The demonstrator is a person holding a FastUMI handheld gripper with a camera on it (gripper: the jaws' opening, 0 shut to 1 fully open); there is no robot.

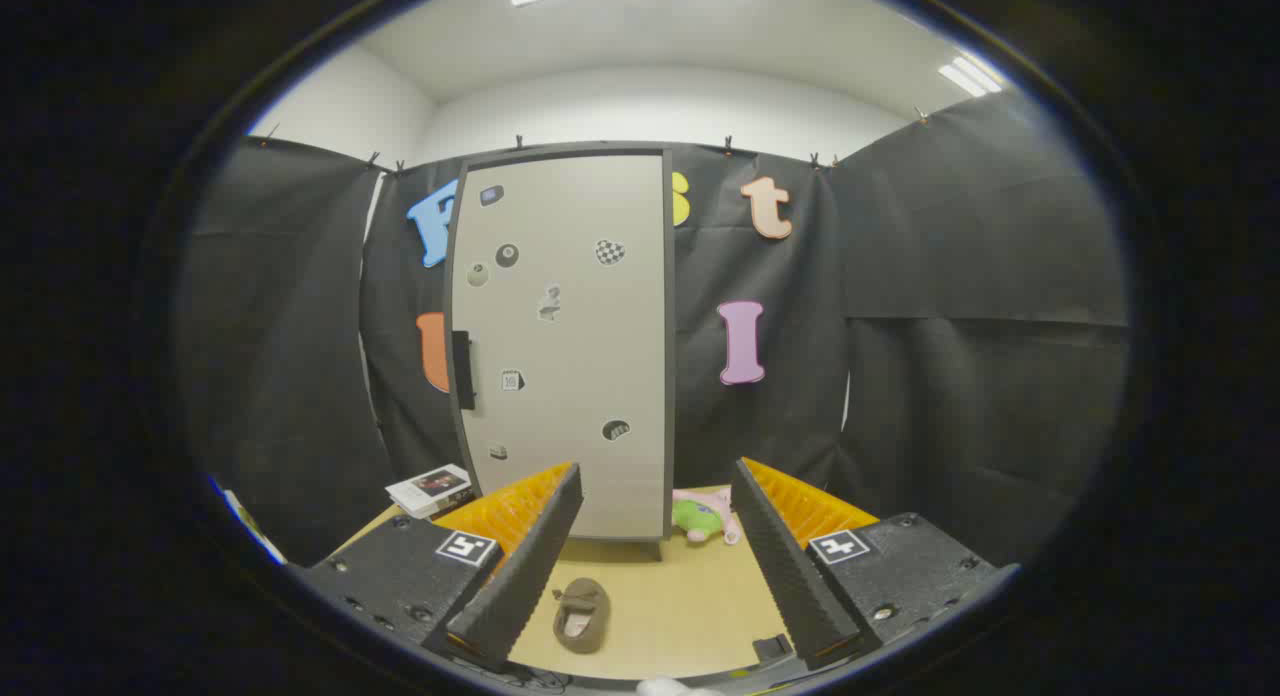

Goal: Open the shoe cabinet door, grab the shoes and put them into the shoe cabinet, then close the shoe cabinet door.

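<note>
A tall pale shoe cabinet [565,346] stands upright against the booth wall beyond the fingers, its door shut and dotted with small stickers. A dark handle [463,370] sits on the door's left edge. A small brown shoe [581,614] lies on the tan floor [680,596], low between the fingers and nearer the left one. My gripper [655,496] is open, with nothing between its fingers, well short of the cabinet.
A pink and green plush toy [704,516] lies on the floor at the cabinet's right foot. A small white box [430,489] rests left of the cabinet's base. Black cloth walls close the booth on all sides.
</note>
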